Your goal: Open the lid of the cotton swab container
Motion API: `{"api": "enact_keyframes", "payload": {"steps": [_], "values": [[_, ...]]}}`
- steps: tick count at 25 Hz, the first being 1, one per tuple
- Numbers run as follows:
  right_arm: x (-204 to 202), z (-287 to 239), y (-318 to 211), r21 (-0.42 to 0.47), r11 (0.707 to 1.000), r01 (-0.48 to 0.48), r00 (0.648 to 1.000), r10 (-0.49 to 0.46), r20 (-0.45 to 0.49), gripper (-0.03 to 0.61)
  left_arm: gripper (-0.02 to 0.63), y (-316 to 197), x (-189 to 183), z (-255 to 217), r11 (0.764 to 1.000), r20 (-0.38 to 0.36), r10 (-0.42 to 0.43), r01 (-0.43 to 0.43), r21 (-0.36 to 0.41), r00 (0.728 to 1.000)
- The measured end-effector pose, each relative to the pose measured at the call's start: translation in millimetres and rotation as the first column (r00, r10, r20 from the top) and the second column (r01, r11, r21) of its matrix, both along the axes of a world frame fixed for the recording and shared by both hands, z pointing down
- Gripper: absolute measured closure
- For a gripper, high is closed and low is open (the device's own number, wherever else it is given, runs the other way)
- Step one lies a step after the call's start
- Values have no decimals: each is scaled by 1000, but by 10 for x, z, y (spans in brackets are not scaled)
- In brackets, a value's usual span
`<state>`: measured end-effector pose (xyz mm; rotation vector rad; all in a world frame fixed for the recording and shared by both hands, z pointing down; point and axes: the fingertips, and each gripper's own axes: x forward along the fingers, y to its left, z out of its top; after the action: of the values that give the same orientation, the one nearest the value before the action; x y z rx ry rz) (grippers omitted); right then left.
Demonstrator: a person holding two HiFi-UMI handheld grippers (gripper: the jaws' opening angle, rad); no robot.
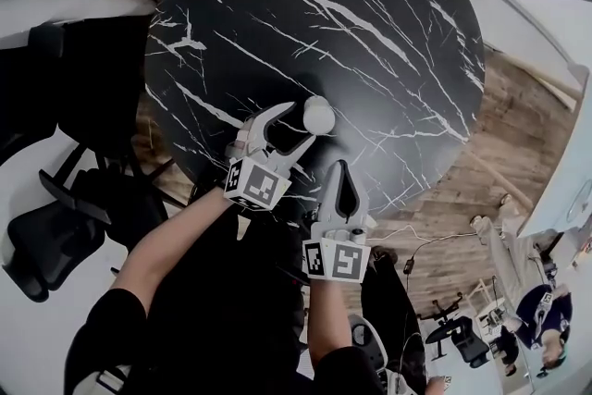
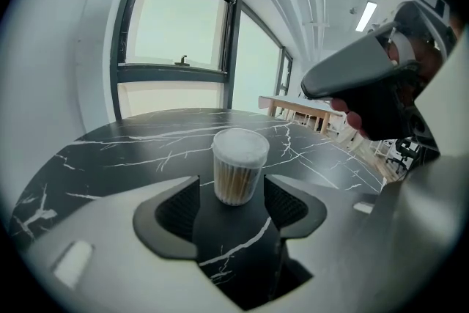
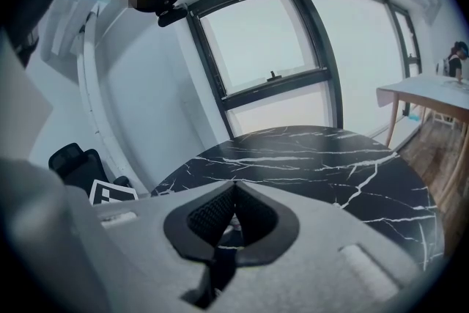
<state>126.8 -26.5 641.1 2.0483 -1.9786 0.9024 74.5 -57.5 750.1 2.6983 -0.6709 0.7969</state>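
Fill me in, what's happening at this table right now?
A person holds a gripper in each hand over a round black marble-look table. The left gripper is open, lined up on a small clear cylindrical cotton swab container with a white lid, not touching it. The lid is on. The right gripper is shut and empty.

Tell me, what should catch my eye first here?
A round black marble table fills the head view. Near its edge a small clear cotton swab container, lid on, stands just ahead of the spread fingers of the left gripper. The right gripper hangs beside, fingers shut.
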Motion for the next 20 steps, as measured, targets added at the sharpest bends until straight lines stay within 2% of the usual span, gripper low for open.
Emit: {"api": "enact_keyframes", "payload": {"steps": [10, 20], "values": [[65, 70, -12, -16, 1000, -5, 1000, 5, 8, 582, 326, -43, 96, 111, 999, 38, 33, -32, -8, 999], [140, 133, 33, -22, 1000, -15, 1000, 15, 9, 582, 310, -53, 209, 183, 998, 45, 56, -55, -16, 997]]}}
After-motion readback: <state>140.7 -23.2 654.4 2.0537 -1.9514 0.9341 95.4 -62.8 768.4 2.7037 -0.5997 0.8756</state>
